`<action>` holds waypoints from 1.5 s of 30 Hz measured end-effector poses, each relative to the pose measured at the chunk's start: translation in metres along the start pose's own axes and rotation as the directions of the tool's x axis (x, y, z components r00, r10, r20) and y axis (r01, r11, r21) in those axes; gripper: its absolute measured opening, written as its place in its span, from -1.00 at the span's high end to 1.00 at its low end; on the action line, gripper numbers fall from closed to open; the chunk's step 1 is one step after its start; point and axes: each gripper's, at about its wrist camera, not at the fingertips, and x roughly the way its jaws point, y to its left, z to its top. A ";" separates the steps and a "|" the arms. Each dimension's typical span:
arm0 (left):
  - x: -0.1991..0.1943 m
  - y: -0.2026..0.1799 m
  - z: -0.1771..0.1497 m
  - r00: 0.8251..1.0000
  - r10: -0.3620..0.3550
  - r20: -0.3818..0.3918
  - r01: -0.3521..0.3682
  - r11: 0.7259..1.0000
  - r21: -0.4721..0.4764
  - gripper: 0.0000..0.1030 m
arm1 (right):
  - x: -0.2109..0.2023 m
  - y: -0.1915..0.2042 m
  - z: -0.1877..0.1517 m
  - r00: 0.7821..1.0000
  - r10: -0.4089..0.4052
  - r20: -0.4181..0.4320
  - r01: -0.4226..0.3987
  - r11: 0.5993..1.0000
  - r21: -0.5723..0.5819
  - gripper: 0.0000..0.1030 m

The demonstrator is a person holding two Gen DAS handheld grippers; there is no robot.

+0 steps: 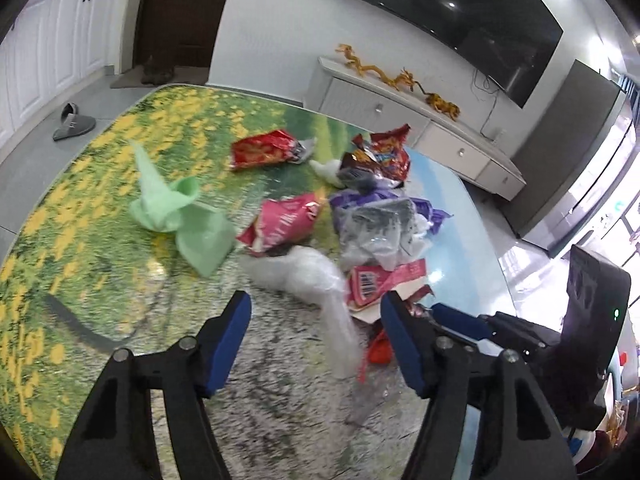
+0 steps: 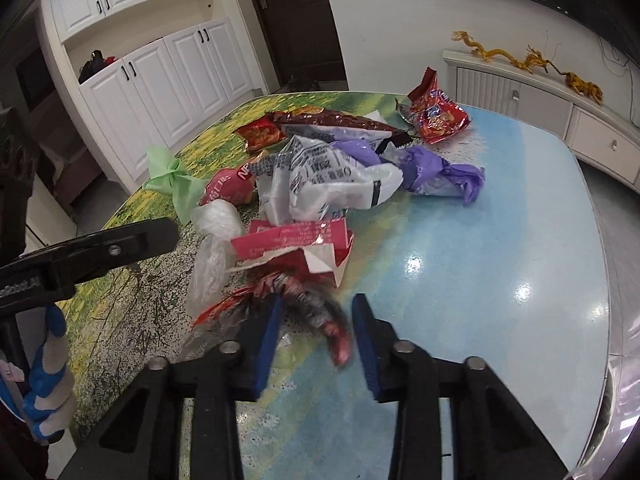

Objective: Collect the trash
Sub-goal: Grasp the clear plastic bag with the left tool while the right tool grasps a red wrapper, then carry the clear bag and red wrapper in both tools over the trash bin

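Note:
Trash lies in a pile on the table point(image 1: 100, 240): a green bag point(image 1: 180, 216), red snack wrappers point(image 1: 264, 150), a pink pouch point(image 1: 286, 220), purple and clear plastic point(image 1: 380, 224), and a pink carton point(image 2: 296, 240). My left gripper point(image 1: 316, 312) is open, with a clear plastic bag point(image 1: 316, 276) between its fingers. My right gripper point(image 2: 316, 312) is open around a blurred red and silver wrapper point(image 2: 316, 308); it also shows at the right of the left wrist view point(image 1: 460, 320).
A white TV cabinet point(image 1: 420, 120) with golden dragon figures point(image 1: 400, 78) stands beyond the table, under a wall TV point(image 1: 460, 12). White cupboards point(image 2: 160, 60) and a dark door point(image 2: 296, 20) lie behind. A grey slipper point(image 1: 74, 124) is on the floor.

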 end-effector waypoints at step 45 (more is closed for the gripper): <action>0.055 -0.311 -0.008 0.964 -0.231 -0.130 0.266 0.837 0.478 0.50 | -0.173 -0.242 -0.132 0.879 -0.466 0.099 0.321 0.734 0.599 0.85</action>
